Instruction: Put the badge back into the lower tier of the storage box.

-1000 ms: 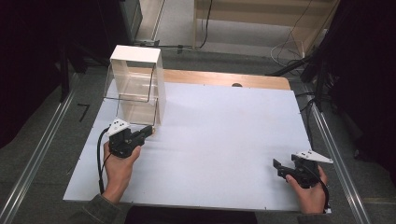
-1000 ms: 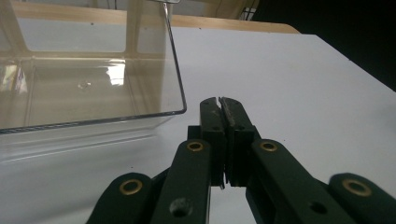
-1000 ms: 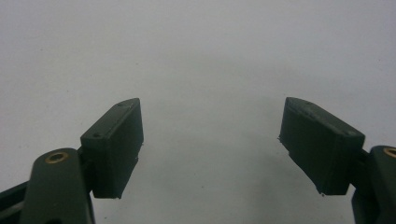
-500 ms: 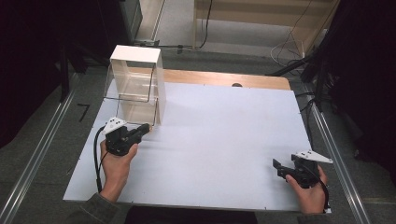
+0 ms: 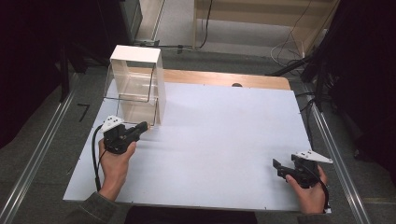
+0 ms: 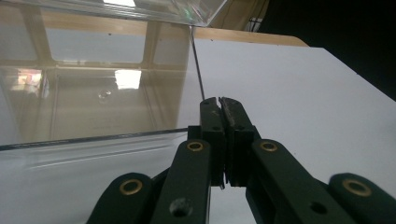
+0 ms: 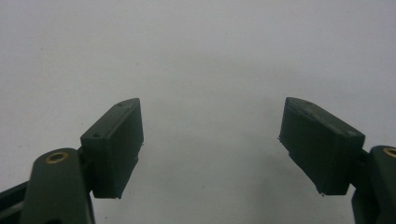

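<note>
at the near corner of the clear acrylic box with the white top panel [image 5: 136, 86], the left gripper [image 5: 144, 126] has slid back a touch toward the person over the last second, and its tips now sit just off the box's front lower edge rather than up against it. in the left gripper view its jaws are pressed together with nothing between them, the clear front wall [image 6: 93, 100] of the box right ahead and the thin bottom lip [image 6: 88, 138] running across at jaw height. the box itself hasn't shifted; it stands upright at the far left of the white table sheet [image 5: 224, 135], by the wooden strip [image 5: 224, 78]. my read: that small retreat looks like a reset, lining the tips up again for a push or a pinch on that front edge, so the real work on the box isn't started. well to the right of the box, the right gripper [image 5: 276, 166] hasn't stirred, its jaws spread wide over bare sheet [image 7: 201, 60], holding nothing.
</note>
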Demonstrator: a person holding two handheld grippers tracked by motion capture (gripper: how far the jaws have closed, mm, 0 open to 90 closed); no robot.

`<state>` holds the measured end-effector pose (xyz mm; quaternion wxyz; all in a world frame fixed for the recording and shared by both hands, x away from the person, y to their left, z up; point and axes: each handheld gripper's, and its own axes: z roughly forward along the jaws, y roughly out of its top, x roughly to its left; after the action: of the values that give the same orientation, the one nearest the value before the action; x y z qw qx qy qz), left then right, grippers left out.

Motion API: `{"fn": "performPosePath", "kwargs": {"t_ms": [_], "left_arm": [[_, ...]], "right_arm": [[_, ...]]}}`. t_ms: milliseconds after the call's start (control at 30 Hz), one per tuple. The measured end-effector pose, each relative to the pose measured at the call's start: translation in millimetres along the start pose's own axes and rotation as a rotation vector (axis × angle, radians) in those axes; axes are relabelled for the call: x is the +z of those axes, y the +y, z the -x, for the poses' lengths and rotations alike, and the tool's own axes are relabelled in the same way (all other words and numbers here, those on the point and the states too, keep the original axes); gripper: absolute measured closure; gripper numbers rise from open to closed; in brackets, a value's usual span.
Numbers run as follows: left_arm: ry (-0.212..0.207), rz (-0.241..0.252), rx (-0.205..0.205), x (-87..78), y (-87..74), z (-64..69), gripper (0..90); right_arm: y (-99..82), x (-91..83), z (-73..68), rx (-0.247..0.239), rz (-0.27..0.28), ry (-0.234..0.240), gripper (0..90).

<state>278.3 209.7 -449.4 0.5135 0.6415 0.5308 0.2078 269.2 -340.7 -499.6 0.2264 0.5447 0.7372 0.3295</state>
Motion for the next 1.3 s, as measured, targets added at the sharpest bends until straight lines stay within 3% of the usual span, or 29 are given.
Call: {"fn": "performPosePath", "kwargs": {"t_ms": [1300], "left_arm": [[0.038, 0.024, -0.024, 4.1, 10.5, -15.9, 89.7]], "right_arm": [[0.7, 2.0, -1.7, -0.005, -0.003, 0.002, 20.1]]}}
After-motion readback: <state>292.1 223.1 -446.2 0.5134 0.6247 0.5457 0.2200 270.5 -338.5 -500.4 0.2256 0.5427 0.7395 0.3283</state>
